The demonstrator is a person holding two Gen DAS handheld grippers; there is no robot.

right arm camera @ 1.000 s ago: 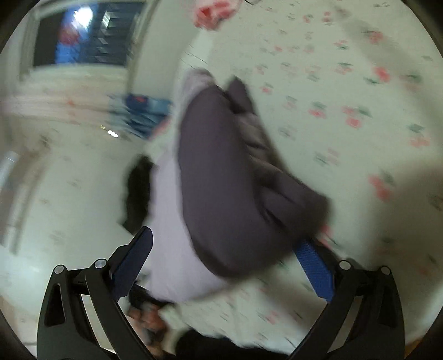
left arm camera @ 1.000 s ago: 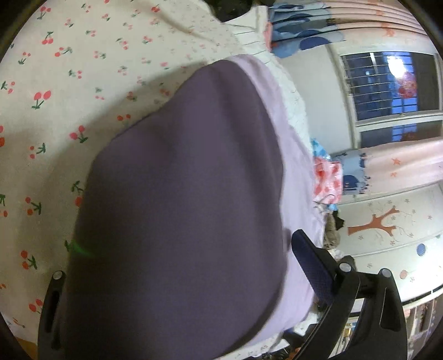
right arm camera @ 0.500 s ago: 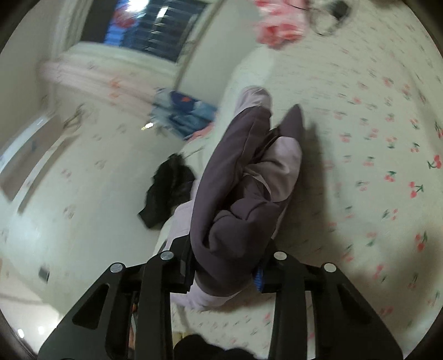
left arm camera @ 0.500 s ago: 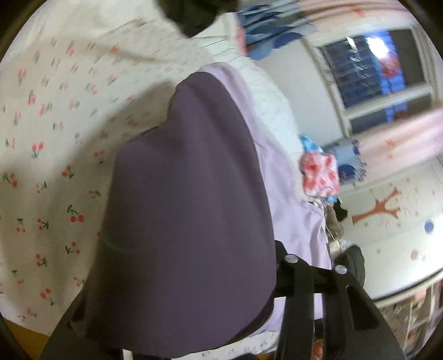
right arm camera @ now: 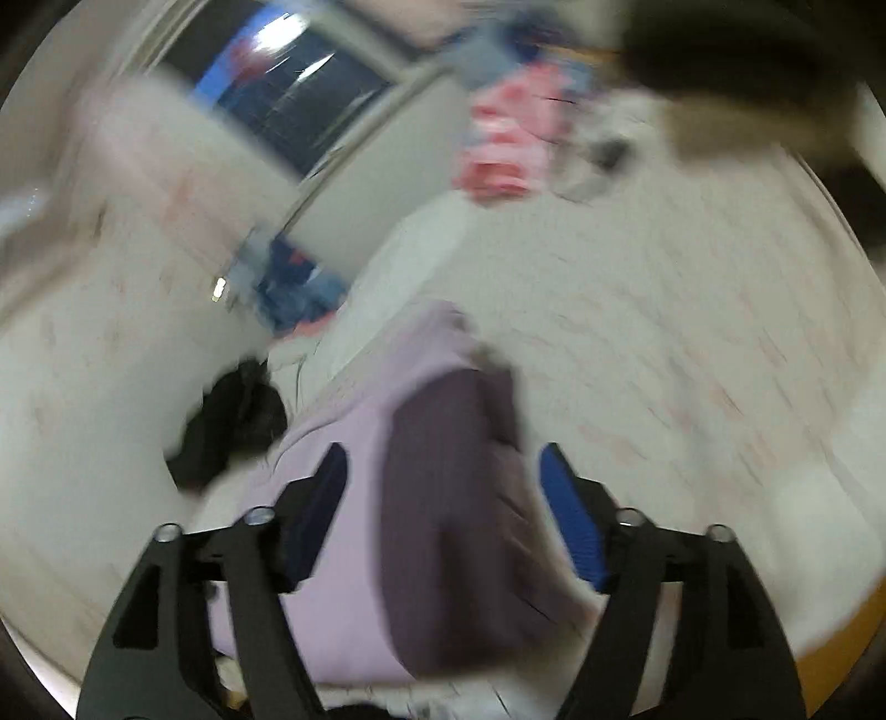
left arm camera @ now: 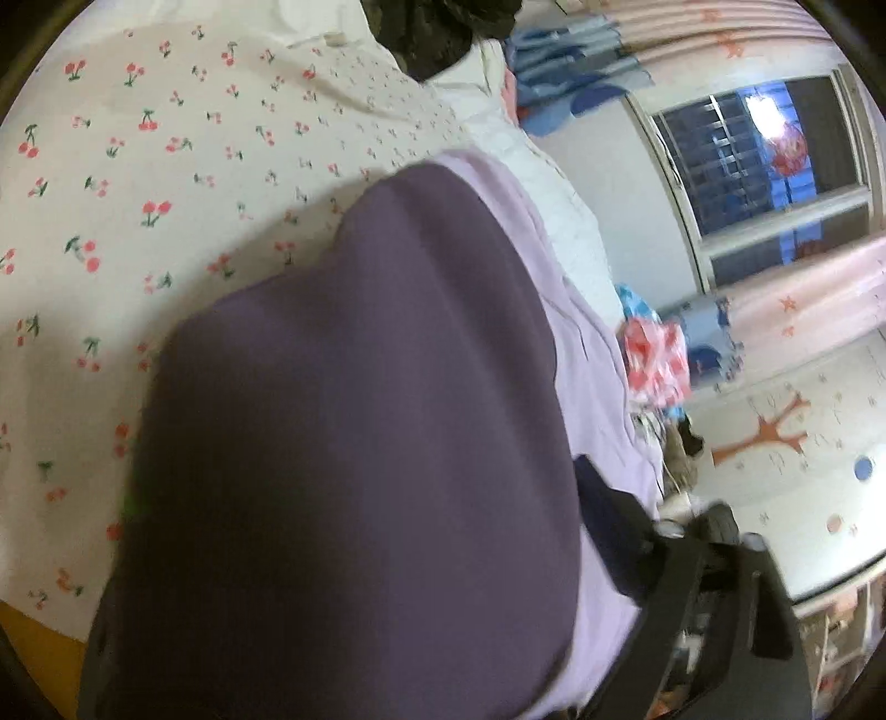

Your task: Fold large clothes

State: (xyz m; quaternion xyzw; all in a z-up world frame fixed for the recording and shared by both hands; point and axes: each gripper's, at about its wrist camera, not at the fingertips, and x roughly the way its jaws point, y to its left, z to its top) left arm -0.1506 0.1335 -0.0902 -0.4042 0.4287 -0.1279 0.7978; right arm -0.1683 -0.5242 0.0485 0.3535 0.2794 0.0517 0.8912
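The purple garment (right arm camera: 437, 498) is seen lying at the bed's (left arm camera: 166, 183) near edge, between the spread-apart pads of the released right gripper (right arm camera: 443, 498), while the left gripper (left arm camera: 354, 609) is draped by it, its grip state undeterminable.

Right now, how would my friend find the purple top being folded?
Look at the bed with the cherry-print sheet. Near its edge, by the wall side, lies the two-tone purple top, dark plum with pale lilac parts. The black clothing heap and the pink-and-red bundle lie nearby, but only this top is purple.
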